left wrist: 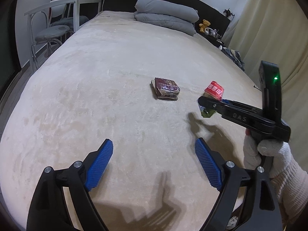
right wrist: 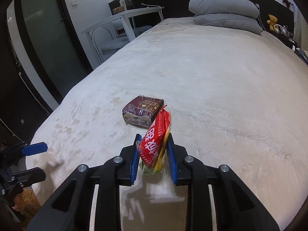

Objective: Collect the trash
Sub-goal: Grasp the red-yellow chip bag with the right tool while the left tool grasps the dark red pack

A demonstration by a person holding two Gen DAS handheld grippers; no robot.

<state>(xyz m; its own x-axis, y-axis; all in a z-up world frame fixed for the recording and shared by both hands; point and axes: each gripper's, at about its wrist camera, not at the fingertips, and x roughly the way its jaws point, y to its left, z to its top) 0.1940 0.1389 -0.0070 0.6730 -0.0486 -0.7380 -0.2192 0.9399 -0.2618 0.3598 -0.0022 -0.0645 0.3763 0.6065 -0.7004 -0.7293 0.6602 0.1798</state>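
Observation:
A dark maroon wrapped packet (left wrist: 166, 88) (right wrist: 142, 110) lies on the beige bed cover (left wrist: 96, 77) (right wrist: 221, 88) near the middle. My right gripper (right wrist: 153, 140) is shut on a red snack wrapper (right wrist: 156, 142) with white letters and holds it above the cover, just short of the packet. It also shows in the left wrist view (left wrist: 202, 101), with the wrapper (left wrist: 214, 91) sticking up from it. My left gripper (left wrist: 154, 146) is open and empty, low over the near part of the bed, well short of the packet.
Folded grey bedding (left wrist: 165, 15) (right wrist: 227, 13) lies at the head of the bed. A white table (left wrist: 63, 3) and chairs (left wrist: 52, 32) stand to the left. A shelf with a teddy bear (left wrist: 204, 25) runs along the right, next to a curtain (left wrist: 269, 28).

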